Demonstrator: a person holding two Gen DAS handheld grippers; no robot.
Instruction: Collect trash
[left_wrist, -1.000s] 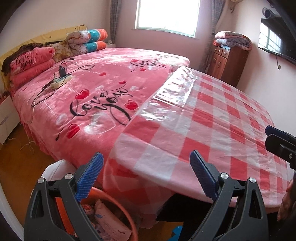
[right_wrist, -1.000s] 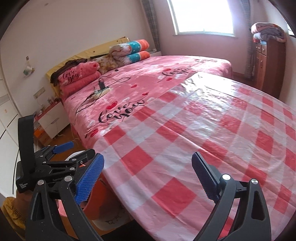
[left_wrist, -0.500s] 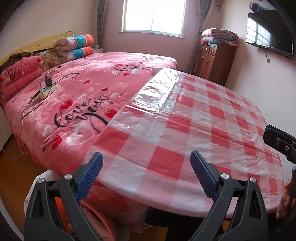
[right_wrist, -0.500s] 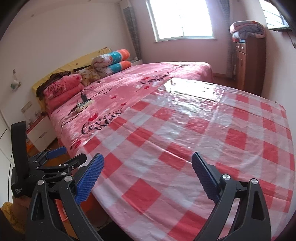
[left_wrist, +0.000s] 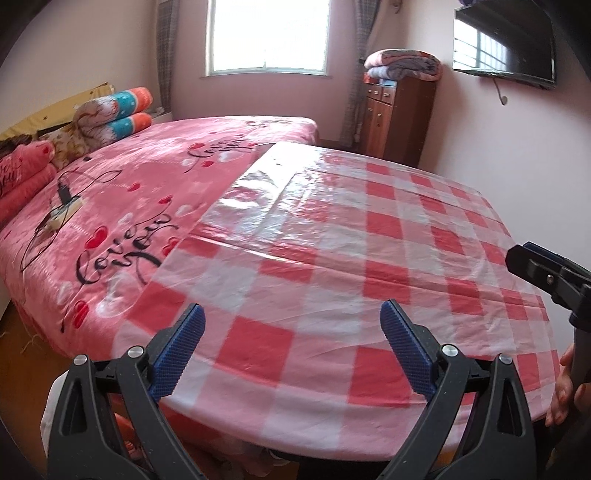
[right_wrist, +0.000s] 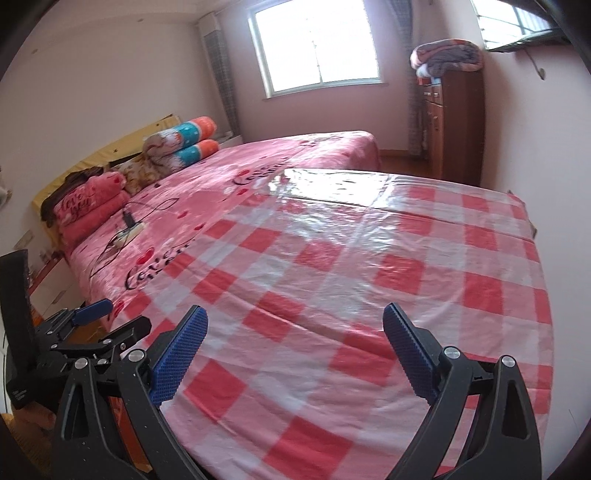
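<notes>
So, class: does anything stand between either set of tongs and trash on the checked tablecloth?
Nothing visible does. The left tongs and right tongs hang open over the tablecloth, and neither view shows any trash or other object lying on it, so no target is in sight.

I am looking at a worktop (left_wrist: 332, 258) showing a red-and-white check under a glossy clear film. To its left the bed (left_wrist: 129, 192) is wearing pink, scattered with red hearts and black script. At the far left, rolled bedding (left_wrist: 122, 114) is showing orange, teal and white bands, with pink pillows (right_wrist: 88, 206) beside it. The cabinet (right_wrist: 454, 125) at the far right is glowing dark reddish brown, with grey and pink blankets (right_wrist: 447, 57) folded on it. My left tongs (left_wrist: 291, 343) and right tongs (right_wrist: 295, 347) are showing black arms with blue ribbed pads (right_wrist: 177, 354).
</notes>
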